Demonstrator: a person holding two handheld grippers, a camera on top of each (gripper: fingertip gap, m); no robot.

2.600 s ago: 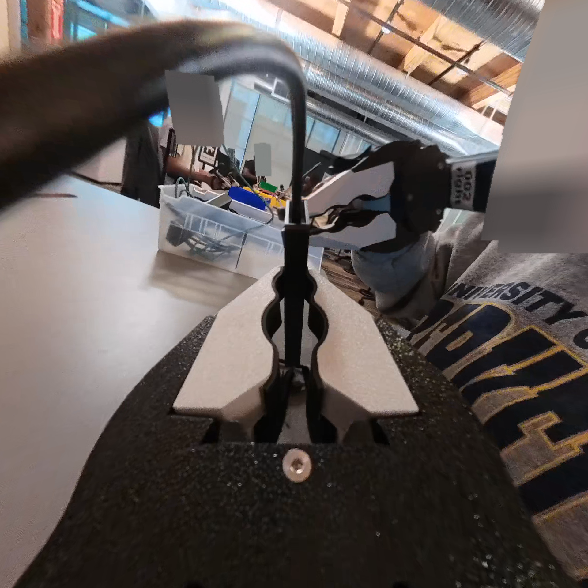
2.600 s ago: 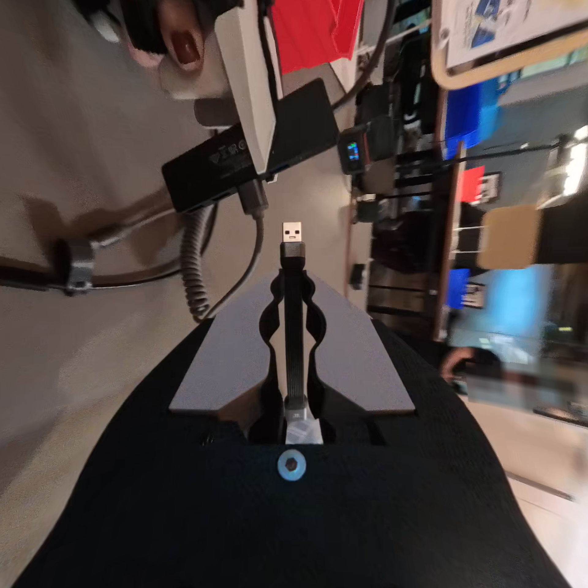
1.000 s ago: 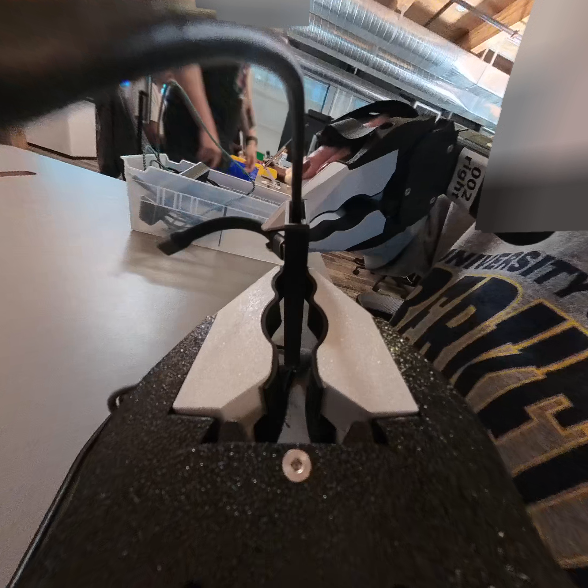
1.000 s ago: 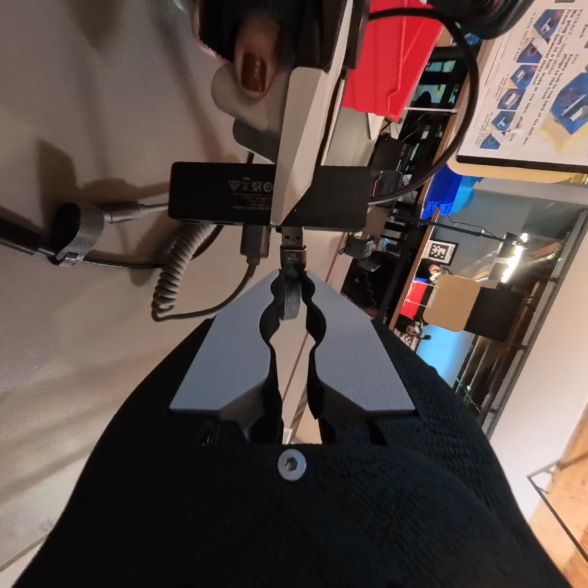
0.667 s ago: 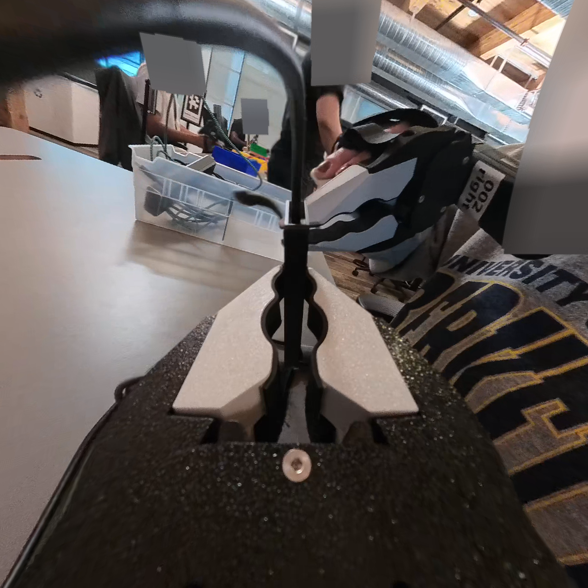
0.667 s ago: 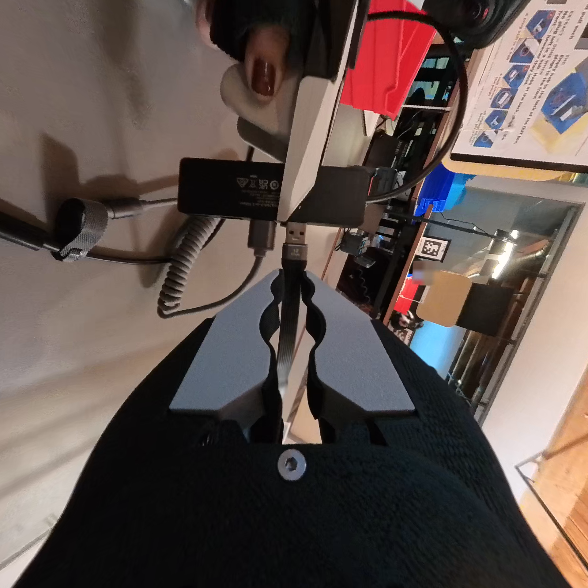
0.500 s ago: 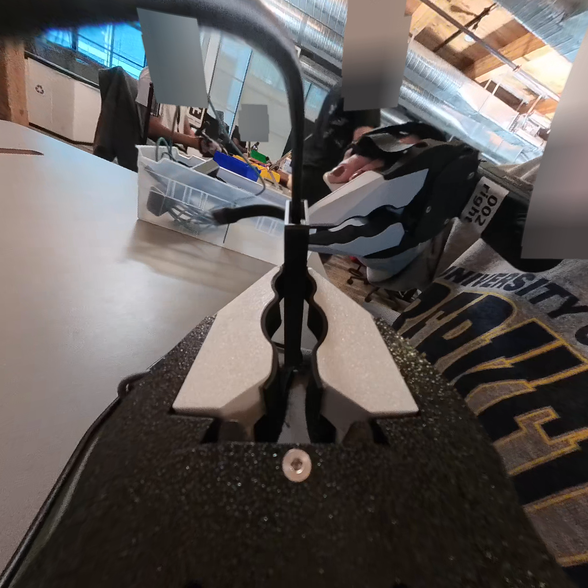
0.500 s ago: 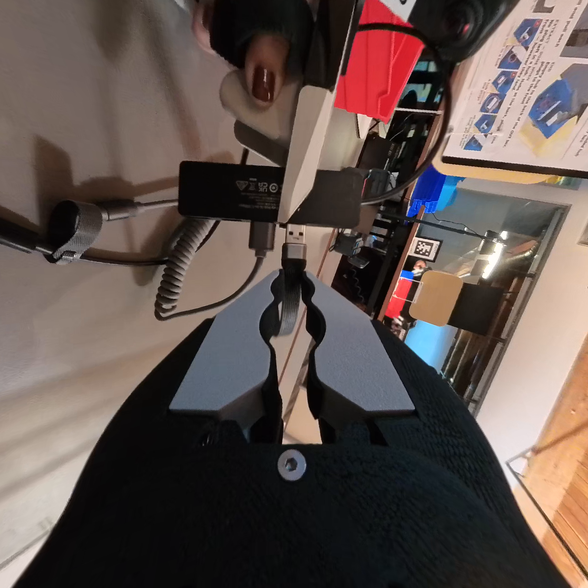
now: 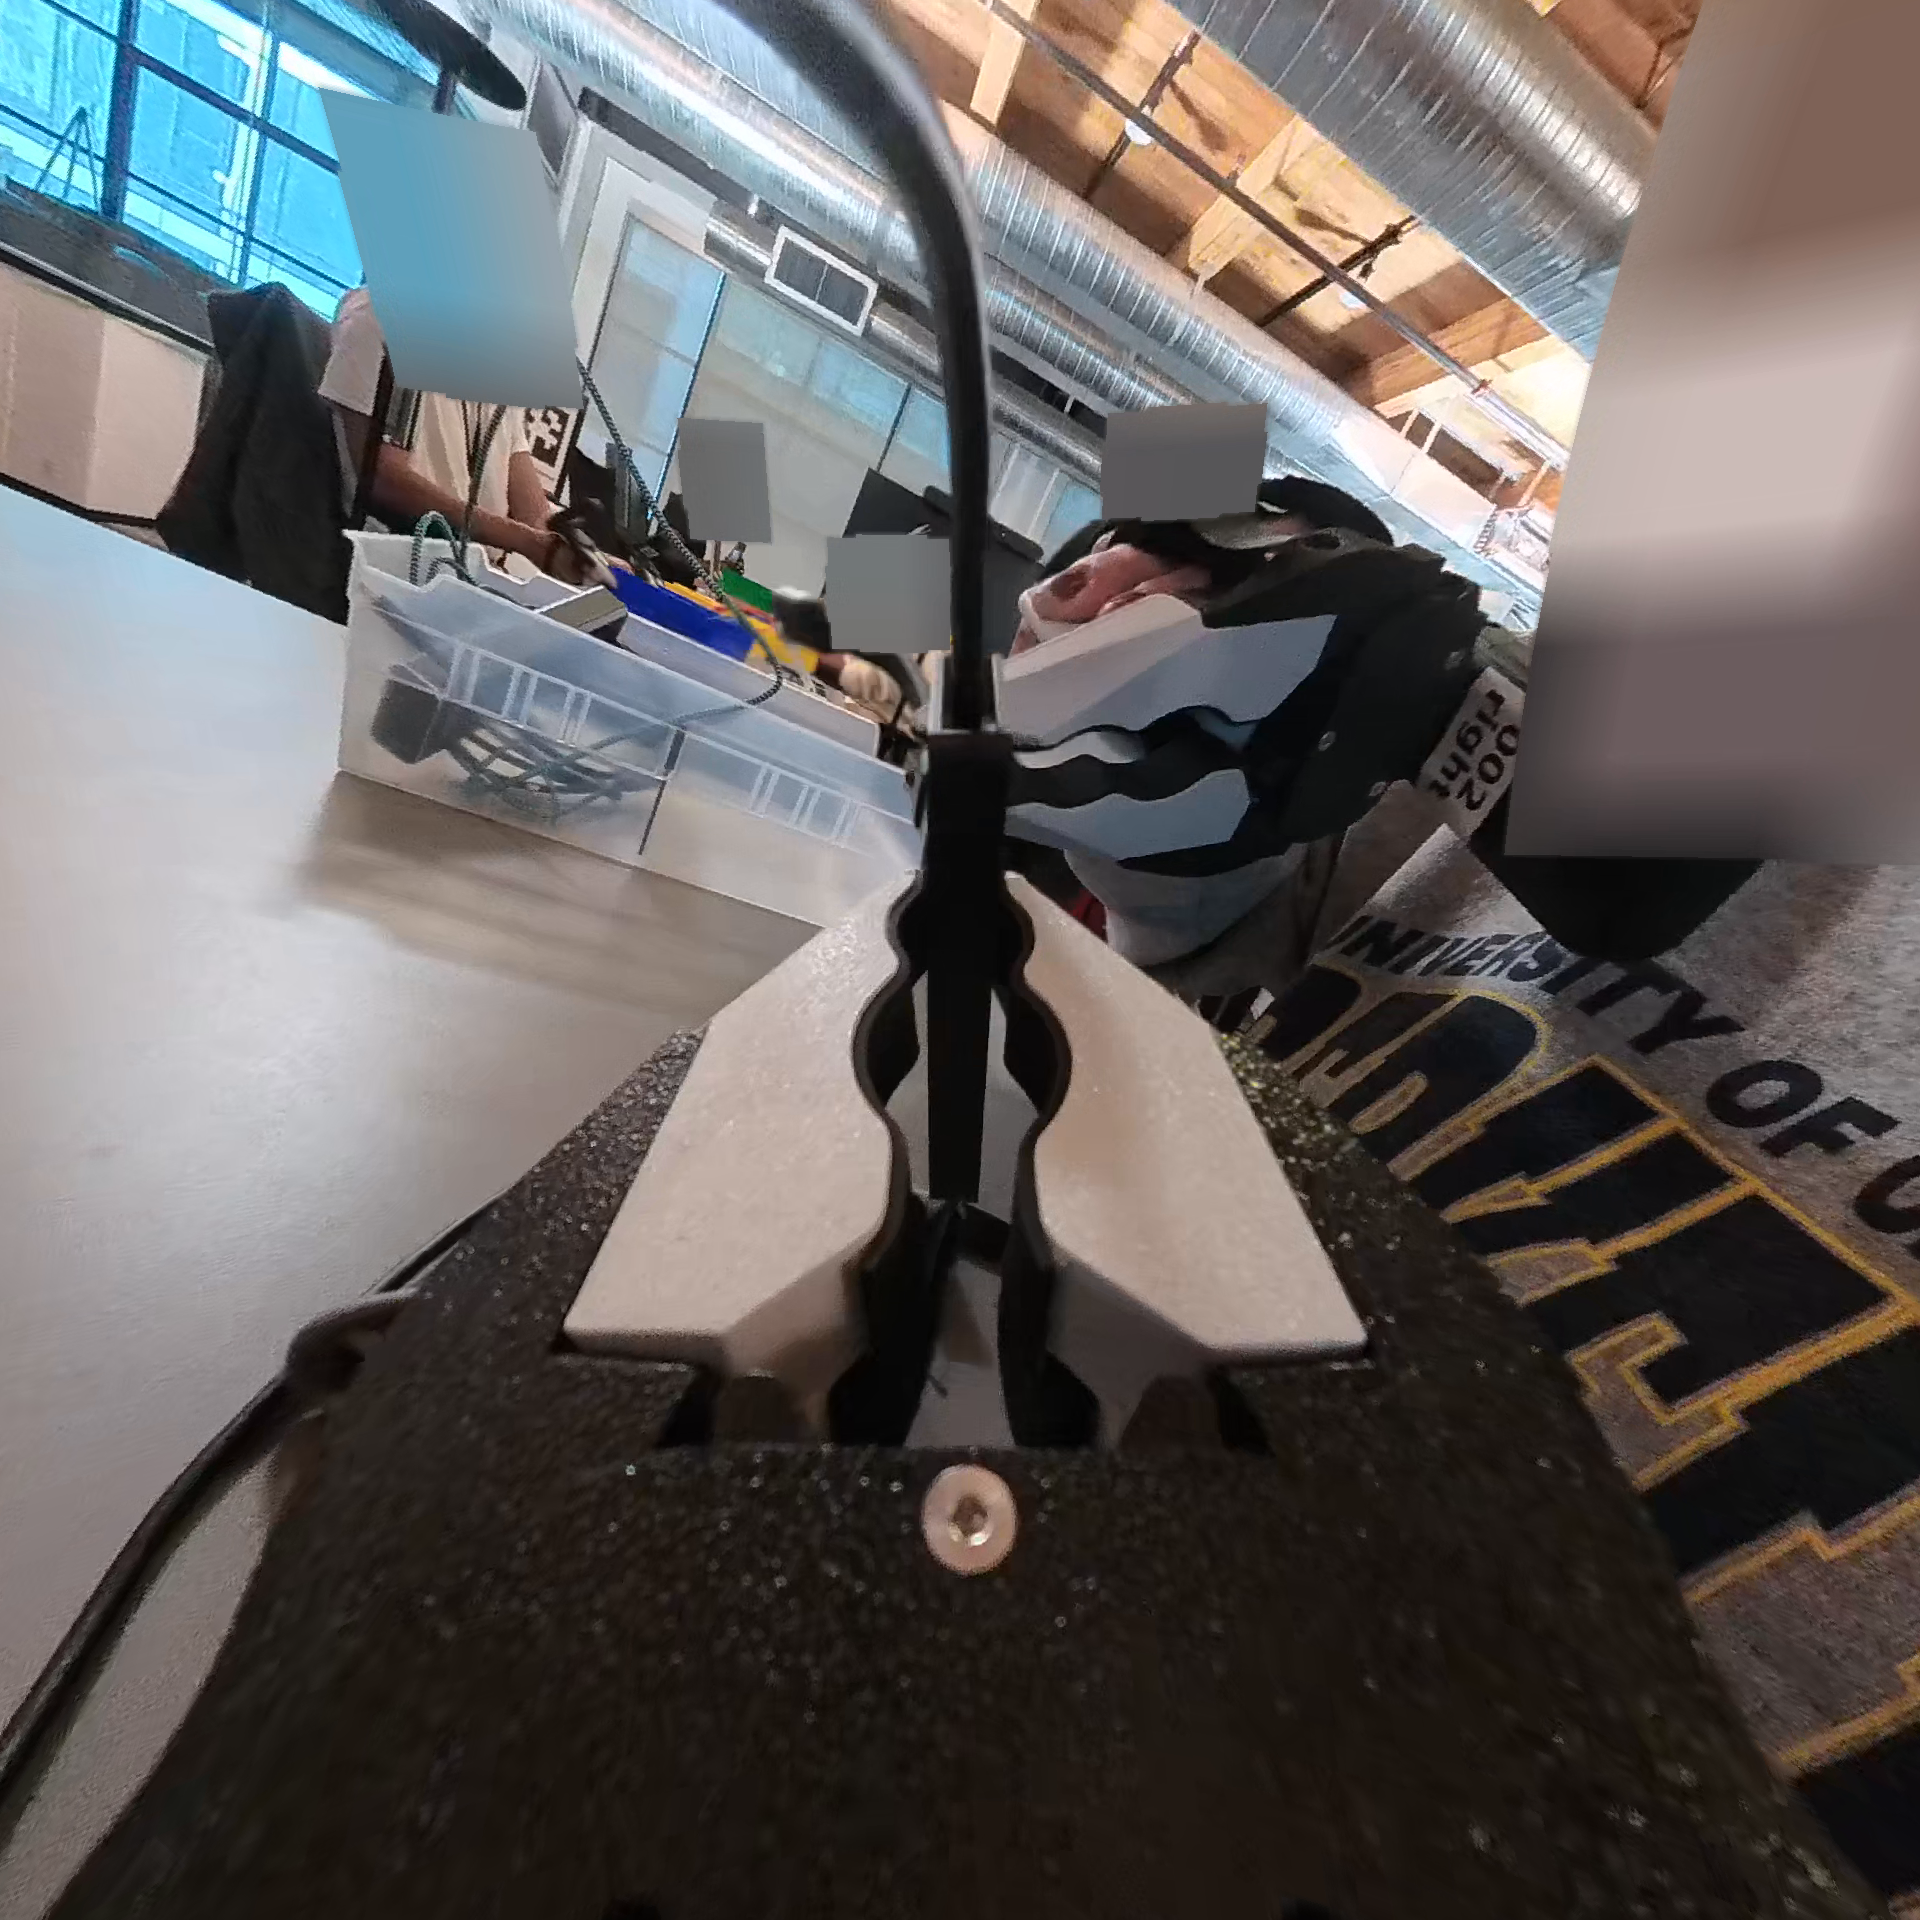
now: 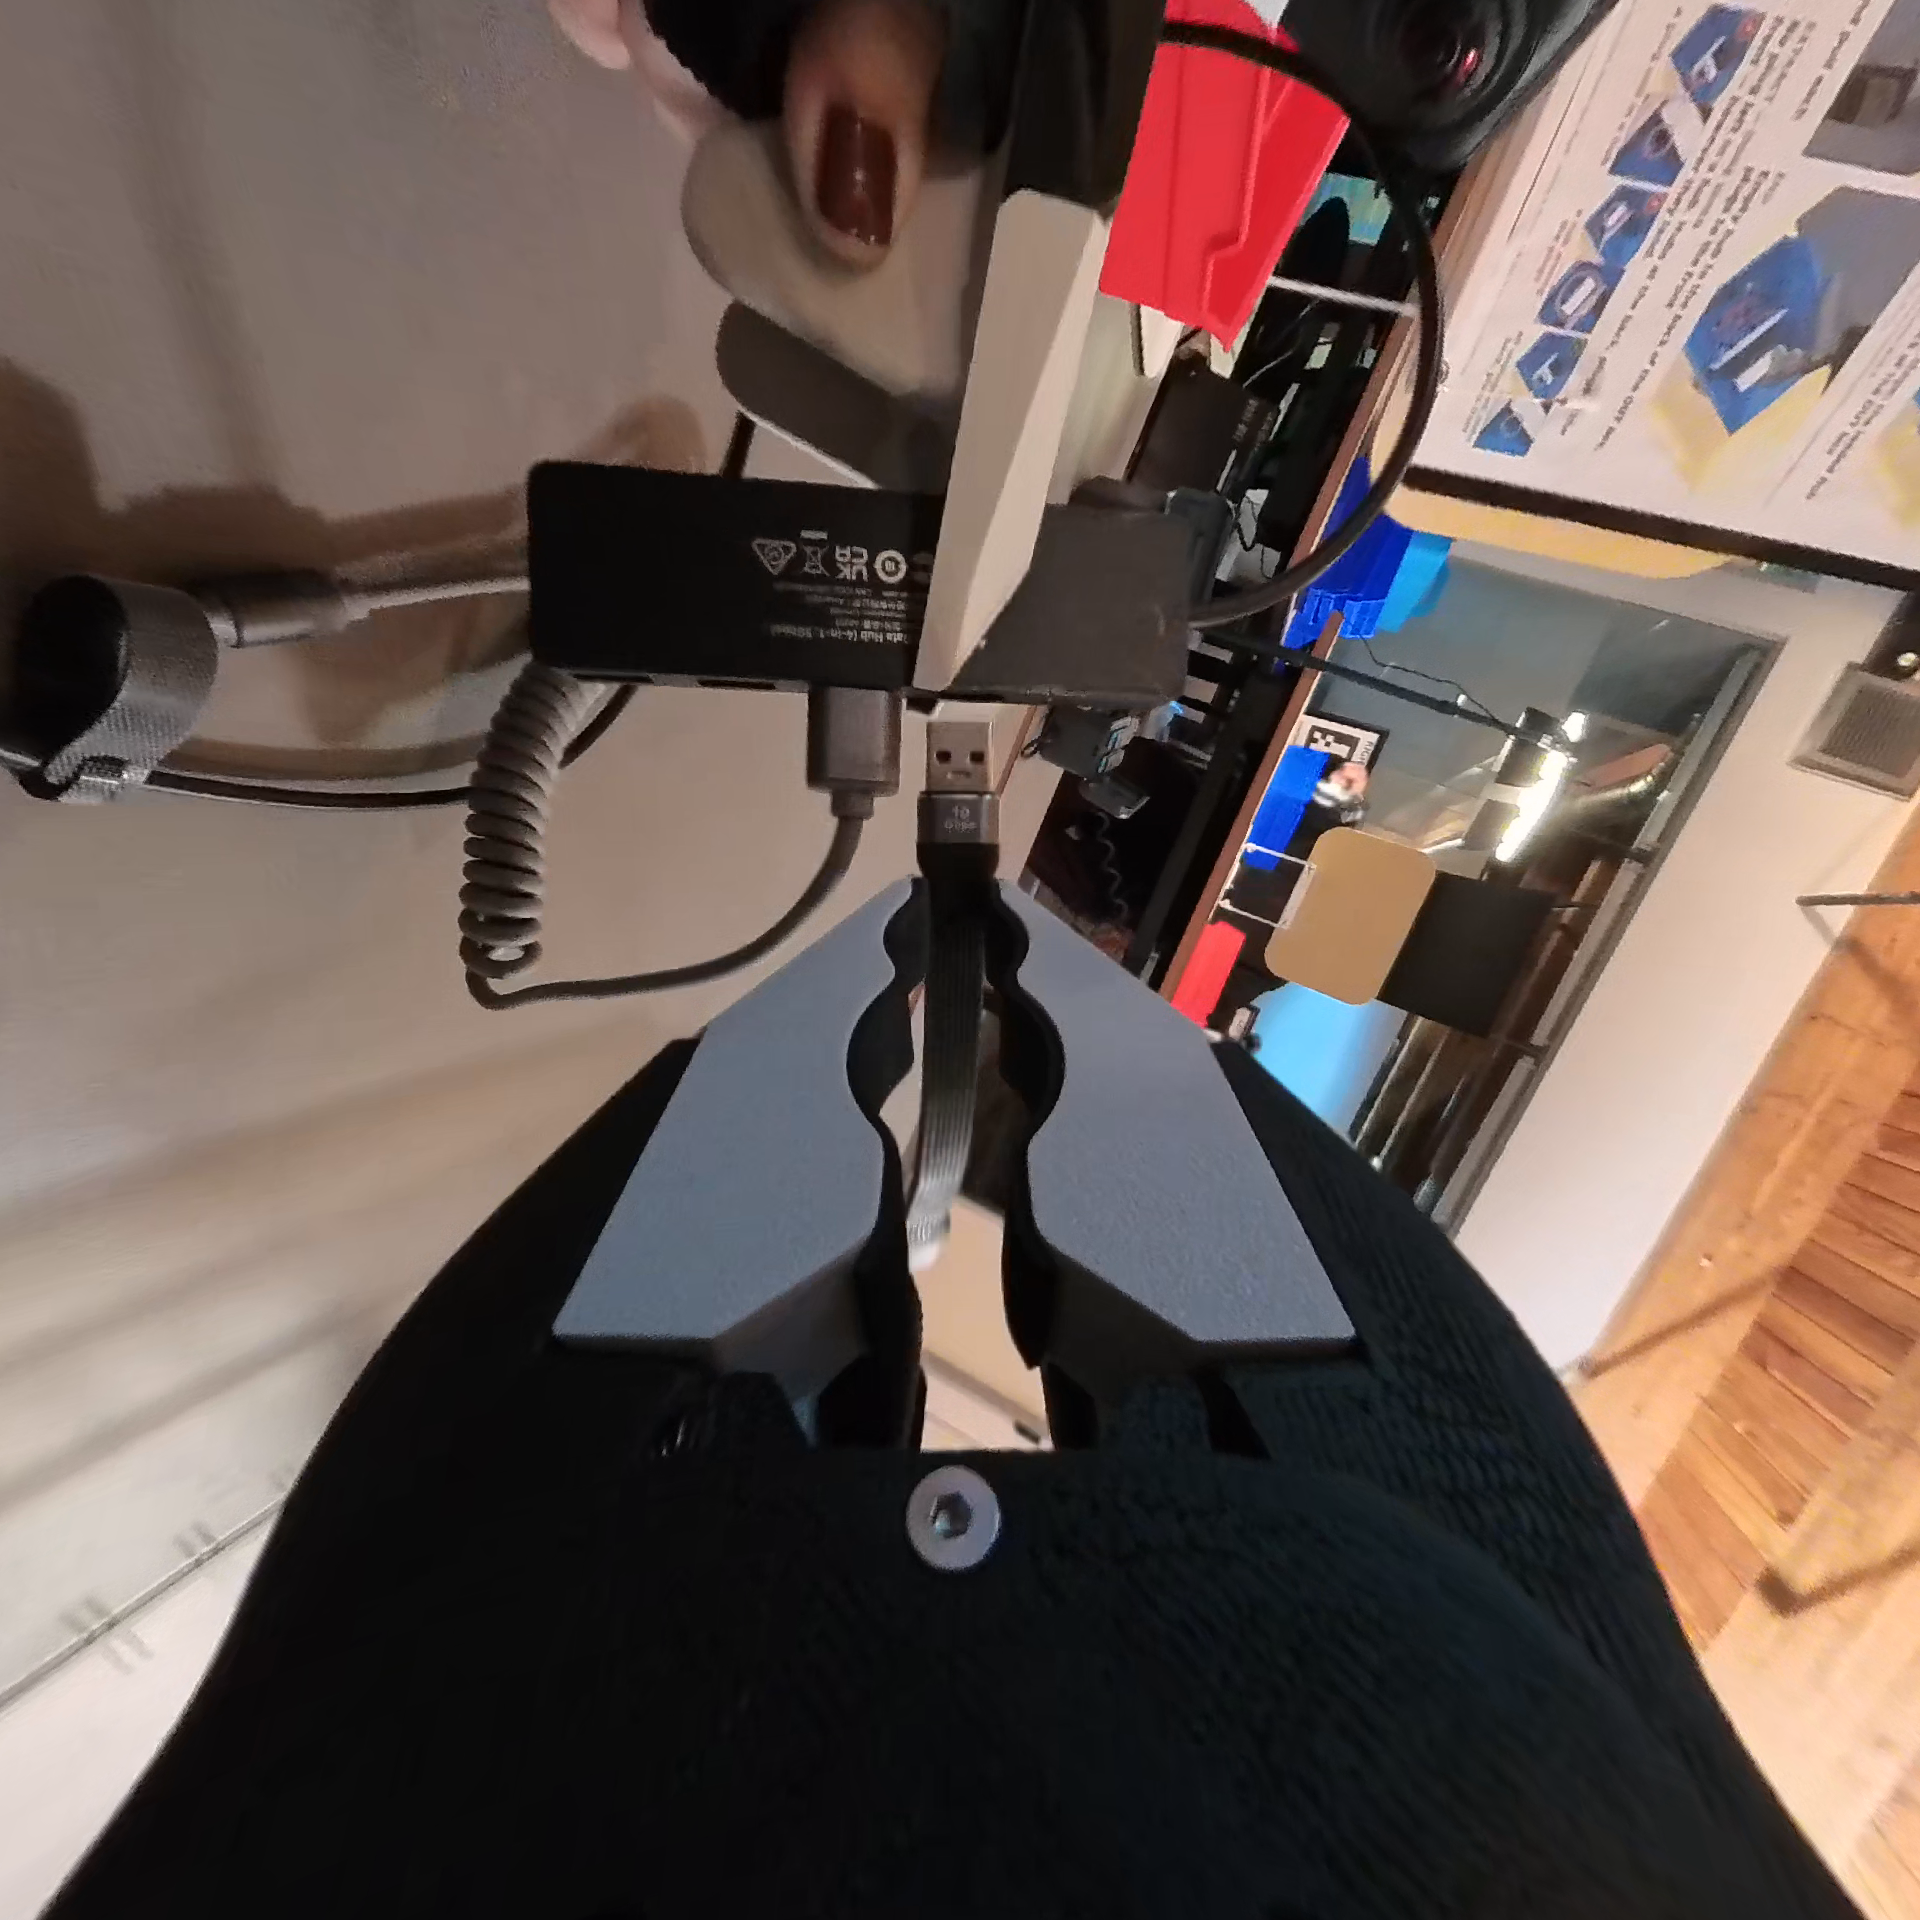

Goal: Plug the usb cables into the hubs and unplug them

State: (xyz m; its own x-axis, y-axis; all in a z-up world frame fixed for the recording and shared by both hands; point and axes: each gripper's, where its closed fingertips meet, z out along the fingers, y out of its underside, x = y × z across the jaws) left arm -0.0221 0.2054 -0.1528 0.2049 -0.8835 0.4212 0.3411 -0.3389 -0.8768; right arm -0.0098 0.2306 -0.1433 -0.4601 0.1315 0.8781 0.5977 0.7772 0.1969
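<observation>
my right gripper (image 10: 954, 914) is clamped on the flat usb cable (image 10: 951, 1049), its plug (image 10: 958, 755) just short of the black hub (image 10: 727, 577) at 12 o'clock. my left gripper (image 9: 961, 894) pinches that hub edge-on. coiled cable (image 10: 509, 821) at 10 o'clock is plugged in.

The hub (image 10: 727, 566) is partly covered by the left gripper's finger (image 10: 1013, 436), so its ports are hard to make out. Its cable (image 9: 951, 343) runs off the top edge.
</observation>
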